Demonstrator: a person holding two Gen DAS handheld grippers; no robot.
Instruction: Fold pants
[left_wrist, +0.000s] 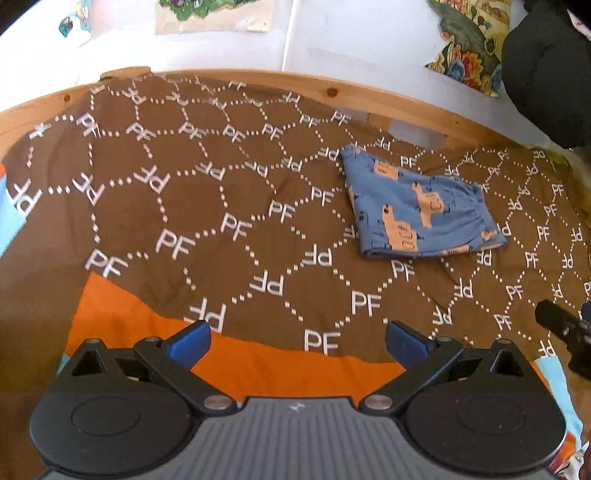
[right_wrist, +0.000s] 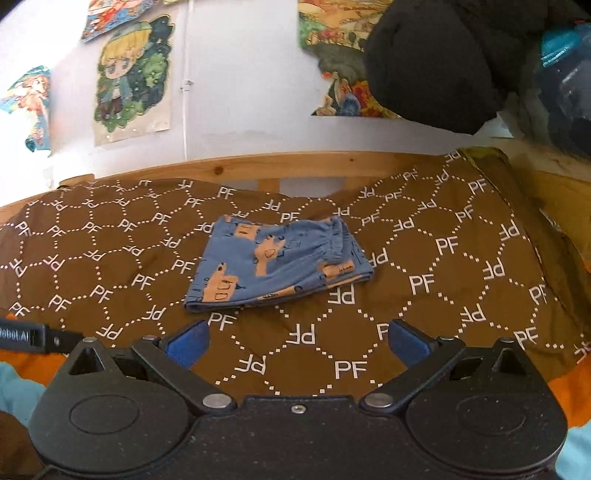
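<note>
- Brown "PF"-printed bedspread (right_wrist: 424, 258) covers a wood-framed bed (right_wrist: 258, 168) below a postered wall.
- Left hand-held gripper (left_wrist: 297, 341) and right hand-held gripper (right_wrist: 297, 341): both wide open, empty, at bottom of frame.
- Blue llama-print pants (right_wrist: 273, 262) lie folded compactly, center frame.
- Folding looks finished; next likely only withdrawing.
- No containers visible.

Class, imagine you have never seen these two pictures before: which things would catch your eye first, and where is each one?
First the small blue pants with tan animal prints, folded into a compact bundle on the brown PF-patterned blanket in mid-bed. Next, the open left gripper and open right gripper, each at the bottom of its own view, holding nothing. Behind the wooden bed frame, a cartoon poster brightens the white wall.
</note>
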